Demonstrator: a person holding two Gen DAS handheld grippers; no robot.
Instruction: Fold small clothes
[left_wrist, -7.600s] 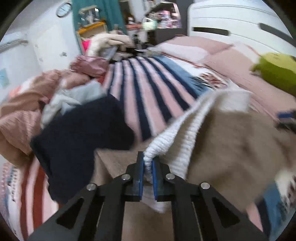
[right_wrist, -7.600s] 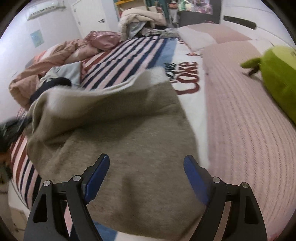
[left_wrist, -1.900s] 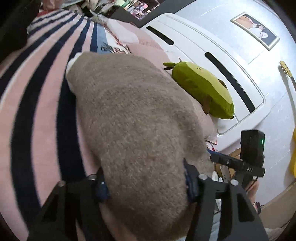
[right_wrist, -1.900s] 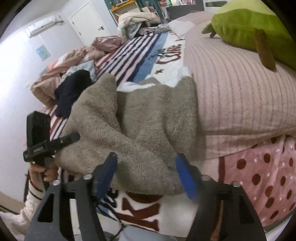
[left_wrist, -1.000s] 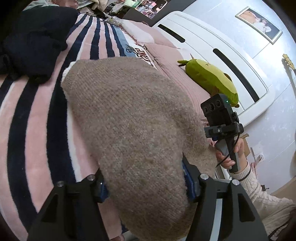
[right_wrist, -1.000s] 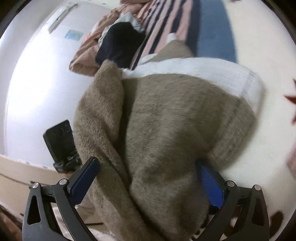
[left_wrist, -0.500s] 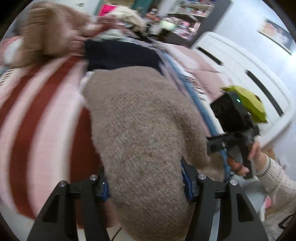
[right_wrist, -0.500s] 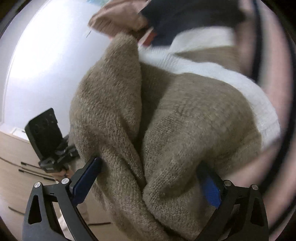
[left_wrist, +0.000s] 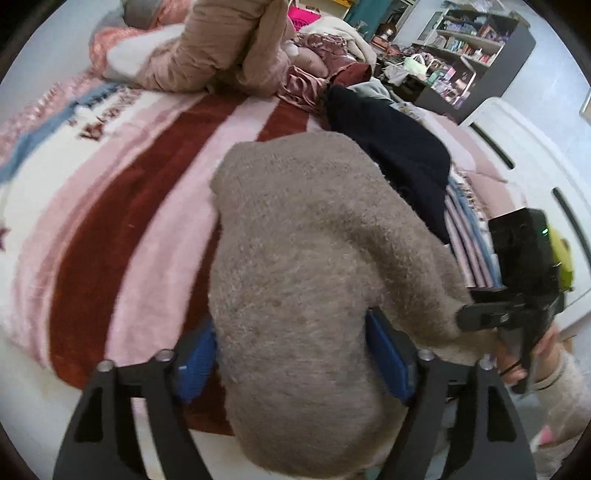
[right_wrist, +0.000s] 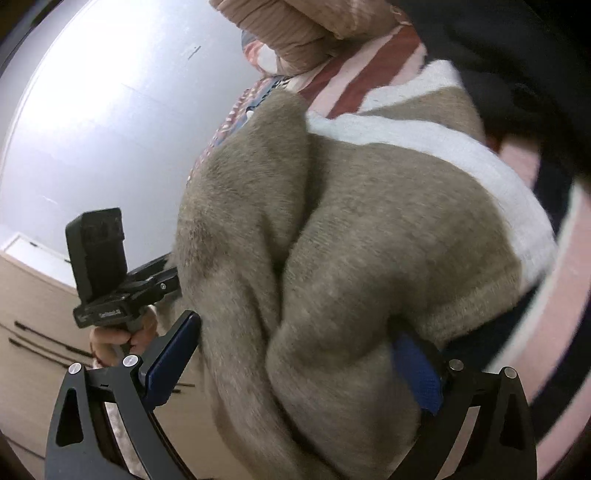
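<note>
A folded taupe knit sweater (left_wrist: 303, 280) with a white ribbed hem (right_wrist: 436, 147) fills both views. My left gripper (left_wrist: 291, 362) has its jaws spread wide around one end of the bundle, blue pads (left_wrist: 388, 354) pressing its sides. My right gripper (right_wrist: 295, 362) has its jaws spread wide around the other end, blue pads (right_wrist: 173, 354) at the sides. The bundle hangs between the two grippers above the striped blanket (left_wrist: 122, 206). Each gripper shows in the other's view, the right one (left_wrist: 517, 280) and the left one (right_wrist: 107, 273).
A dark navy garment (left_wrist: 391, 147) lies just beyond the sweater. Pink and beige bedding (left_wrist: 221, 48) is piled at the far side. A white headboard (left_wrist: 524, 147) and shelves (left_wrist: 469, 48) stand to the right. A grey wall (right_wrist: 92, 110) and wooden floor (right_wrist: 33, 317) show on the left.
Both grippers have swung the sweater bundle leftward along the bed, from the navy-striped area near the pillows to the red-striped end, beside the navy garment.
</note>
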